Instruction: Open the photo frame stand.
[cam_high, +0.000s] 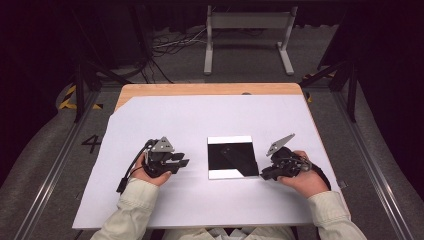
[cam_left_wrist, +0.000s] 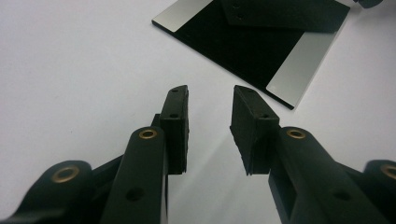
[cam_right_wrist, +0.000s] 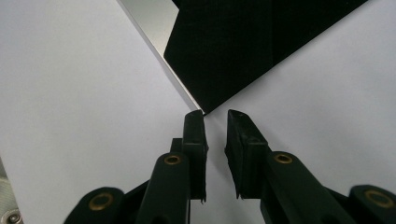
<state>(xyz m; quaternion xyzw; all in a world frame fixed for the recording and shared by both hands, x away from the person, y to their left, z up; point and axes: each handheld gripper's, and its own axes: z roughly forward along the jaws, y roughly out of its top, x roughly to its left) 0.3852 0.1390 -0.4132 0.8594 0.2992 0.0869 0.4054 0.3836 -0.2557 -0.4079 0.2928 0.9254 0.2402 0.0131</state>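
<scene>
A flat, glossy square mirror plate (cam_high: 232, 157) with pale strips along two edges lay on the white sheet (cam_high: 200, 200) covering the wooden counter (cam_high: 200, 89), between the two grippers. The right gripper (cam_right_wrist: 215, 116) had its jaws narrowly parted, tips at the plate's near corner, gripping nothing. The left gripper (cam_left_wrist: 210, 95) stood spread and empty, the plate just ahead of it. Beyond lay grey carpet (cam_high: 40, 150), cables (cam_high: 170, 45) and a white metal stand (cam_high: 247, 30).

White sheet (cam_high: 165, 120) on wooden table (cam_high: 200, 89); metal stand (cam_high: 247, 22) beyond
</scene>
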